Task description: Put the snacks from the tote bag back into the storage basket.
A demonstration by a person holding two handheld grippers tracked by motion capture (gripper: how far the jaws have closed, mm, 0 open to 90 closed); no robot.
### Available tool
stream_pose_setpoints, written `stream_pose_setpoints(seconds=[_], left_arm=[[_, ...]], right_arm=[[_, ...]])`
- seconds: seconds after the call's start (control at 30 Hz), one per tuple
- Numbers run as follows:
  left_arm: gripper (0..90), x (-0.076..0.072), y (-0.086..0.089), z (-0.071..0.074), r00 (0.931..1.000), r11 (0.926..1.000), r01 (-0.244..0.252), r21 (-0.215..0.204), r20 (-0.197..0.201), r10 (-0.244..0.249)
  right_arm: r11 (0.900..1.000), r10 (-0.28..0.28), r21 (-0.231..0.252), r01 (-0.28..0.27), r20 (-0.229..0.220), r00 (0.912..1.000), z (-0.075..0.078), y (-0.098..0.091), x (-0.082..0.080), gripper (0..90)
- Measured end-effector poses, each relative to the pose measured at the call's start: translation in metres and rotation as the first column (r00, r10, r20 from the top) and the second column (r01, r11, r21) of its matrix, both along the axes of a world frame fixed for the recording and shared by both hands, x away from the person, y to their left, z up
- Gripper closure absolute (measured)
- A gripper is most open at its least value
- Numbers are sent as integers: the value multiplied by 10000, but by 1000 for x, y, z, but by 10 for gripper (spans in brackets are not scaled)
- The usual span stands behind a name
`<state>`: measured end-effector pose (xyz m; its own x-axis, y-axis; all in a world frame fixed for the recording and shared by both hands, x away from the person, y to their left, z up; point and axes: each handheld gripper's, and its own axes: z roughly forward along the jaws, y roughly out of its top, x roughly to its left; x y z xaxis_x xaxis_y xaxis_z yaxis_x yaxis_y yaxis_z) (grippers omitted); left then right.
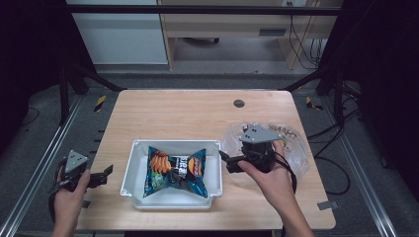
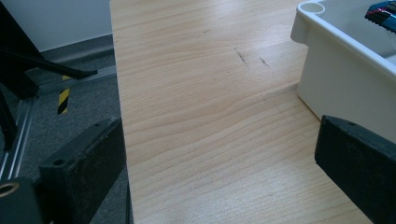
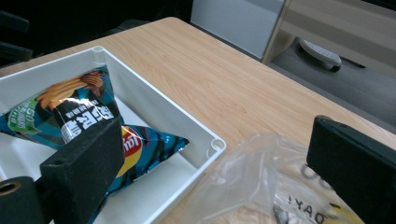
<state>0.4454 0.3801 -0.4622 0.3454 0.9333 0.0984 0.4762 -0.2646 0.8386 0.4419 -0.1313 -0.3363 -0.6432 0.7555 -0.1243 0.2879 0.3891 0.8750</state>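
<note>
The right gripper (image 1: 231, 162) hangs over the near edge of a clear plastic bag (image 1: 291, 148) that lies crumpled on the right side of the surface (image 1: 197, 106), its jaws spread wide and holding nothing, pointed toward the white bin (image 1: 129, 170). In the right gripper view the bag's film sits just below and between the jaws, not yet pinched. The chip packet (image 1: 175, 170) lies flat in the bin, roughly centred, its blue foil puffed with air. The left gripper (image 1: 101, 177) waits at the surface's left edge, near the bin's left wall and apart from it, jaws also released and empty. From where I stand, the risk seems to lie in the film: it is thin, slack and slippery, so a pinch that catches only one layer could drag the whole bag across the wood instead of opening its mouth, and a grip taken too far from the rim would leave the opening collapsed. The packet could slide out of a jaw hold, or crush if squeezed hard. The bin's right wall stands between the right gripper and the packet, so a low reach could knock it and shove the bin. Farther off, a small dark cap (image 1: 239, 103) sits in the wood, well clear.
</note>
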Motion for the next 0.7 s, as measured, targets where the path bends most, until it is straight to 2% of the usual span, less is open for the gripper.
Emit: stream_pose_setpoints(seconds=[0.43,0.7], left_arm=[[20,0,0,0,10000,10000,-1,15,-10,1],[19,0,0,0,10000,10000,4,61,-26,-4]], right_arm=[[9963,-837,170,840,-173,9963,-18,-31,-10,48],[9905,-1353,209,1360,-317,9903,-34,-48,-16,58]])
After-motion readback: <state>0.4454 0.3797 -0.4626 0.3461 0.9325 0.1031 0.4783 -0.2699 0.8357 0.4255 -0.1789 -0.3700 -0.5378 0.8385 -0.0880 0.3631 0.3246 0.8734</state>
